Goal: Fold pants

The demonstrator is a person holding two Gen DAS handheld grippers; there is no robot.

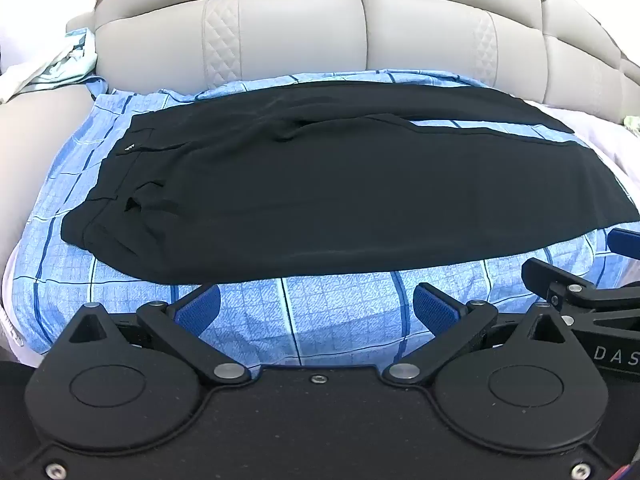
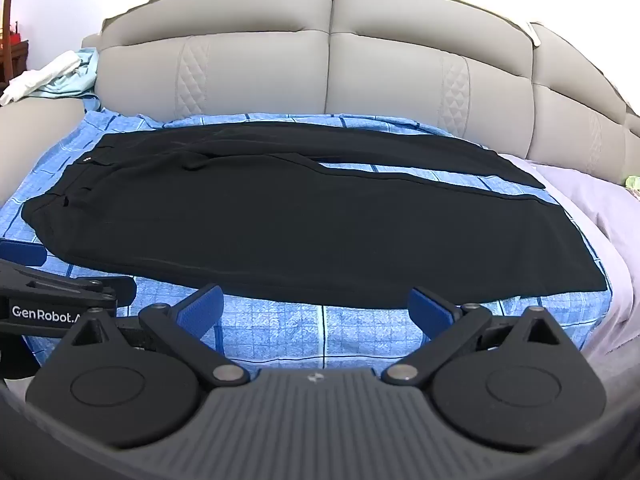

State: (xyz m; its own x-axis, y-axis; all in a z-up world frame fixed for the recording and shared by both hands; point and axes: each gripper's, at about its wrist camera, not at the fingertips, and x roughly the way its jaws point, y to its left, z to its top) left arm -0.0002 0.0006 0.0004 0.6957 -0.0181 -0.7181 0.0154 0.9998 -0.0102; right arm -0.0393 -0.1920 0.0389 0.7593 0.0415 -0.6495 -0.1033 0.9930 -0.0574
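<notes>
On the bed [image 1: 56, 272], across the blue checked sheet [image 1: 340, 312], the black pants [image 1: 312, 200] lie spread flat in front of you, not yet folded. Their long axis runs left to right: the waistband [image 1: 120, 168] sits at your left, and the two legs stretch away to your right, splitting apart toward the cuffs, with the far leg [image 2: 400, 152] nearest the padded headboard [image 2: 320, 60].

Your left hand-held gripper [image 1: 316, 308] hangs just short of the near edge of the pants, jaws spread wide and holding nothing. Your right hand-held gripper [image 2: 316, 308] is likewise open and empty, close to the near leg's edge. The two sit side by side, the left nearer the waist end, the right nearer the cuffs [image 2: 580, 264].

The likely first move is laying one leg over the other, so you would probably reach across to the far leg, or take the near edge at both ends, waist with your left, cuff with your right.
</notes>
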